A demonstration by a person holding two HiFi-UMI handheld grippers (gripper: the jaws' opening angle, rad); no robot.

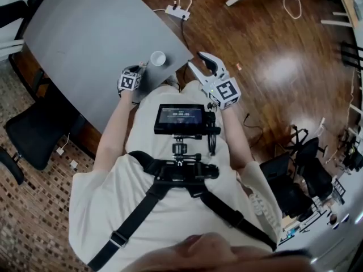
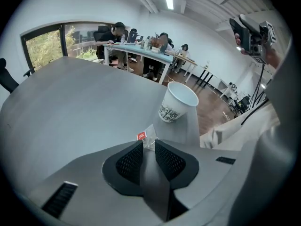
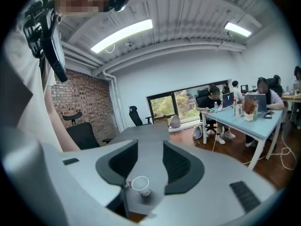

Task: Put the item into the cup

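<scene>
- Gripping a small packet (image 2: 148,135), apparently a tea bag, left gripper (image 2: 149,144) jaws stand narrow, near the cup (image 2: 178,102).
- Right gripper (image 3: 150,149) jaws apart, holding nothing.

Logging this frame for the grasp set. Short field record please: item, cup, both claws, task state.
item: small clear plastic packet with a red tag, upright between the left claw tips
left claw: pinching the packet, just short of the cup
cup: white paper cup with dark print, upright near the edge of the grey table
right claw: open, empty, held beyond the table corner
task: packet not yet in cup
</scene>
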